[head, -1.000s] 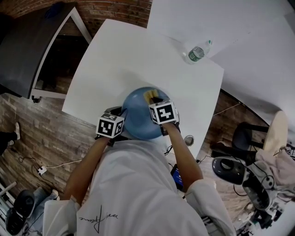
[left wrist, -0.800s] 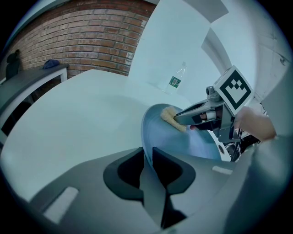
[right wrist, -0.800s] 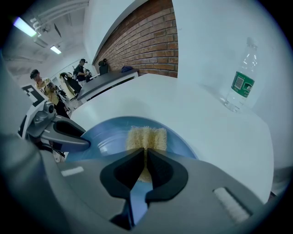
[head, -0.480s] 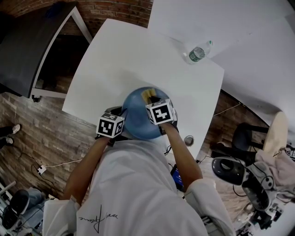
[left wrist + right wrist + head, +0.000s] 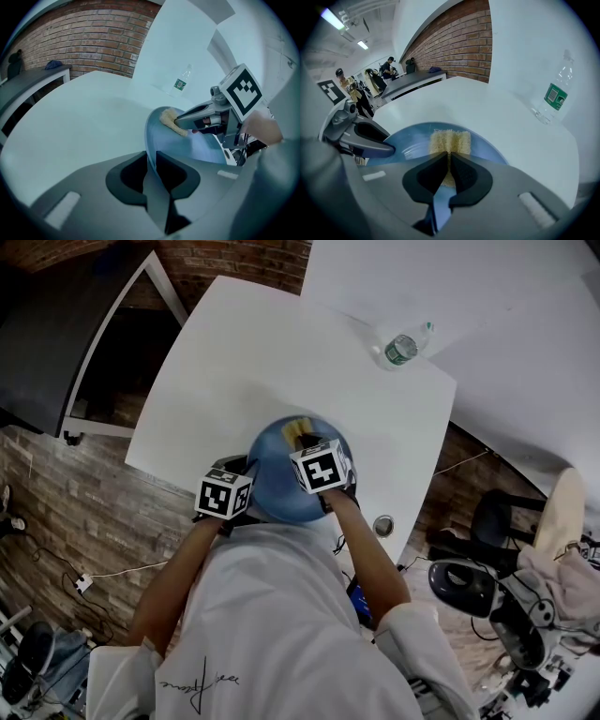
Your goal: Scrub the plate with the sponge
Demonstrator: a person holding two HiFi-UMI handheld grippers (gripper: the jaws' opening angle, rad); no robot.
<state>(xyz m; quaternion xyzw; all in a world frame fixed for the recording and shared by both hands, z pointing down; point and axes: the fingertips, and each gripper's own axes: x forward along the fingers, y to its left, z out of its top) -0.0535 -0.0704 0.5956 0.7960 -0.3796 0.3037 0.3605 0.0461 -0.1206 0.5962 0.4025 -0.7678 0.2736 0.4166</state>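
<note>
A blue plate lies near the front edge of the white table. My left gripper is shut on the plate's left rim; in the head view it sits at the plate's left side. My right gripper is shut on a yellow sponge, pressed on the plate's far part. From above, the sponge shows just beyond the right gripper. In the left gripper view the sponge is pinched in the right gripper's fingers.
A clear water bottle with a green label stands at the table's far right; it also shows in the right gripper view, bottle. A dark desk lies left of the table. A black office chair stands at the right. People stand far off.
My right gripper with the sponge has slid left and a little farther across the plate. The left gripper and the plate have stayed in place.
</note>
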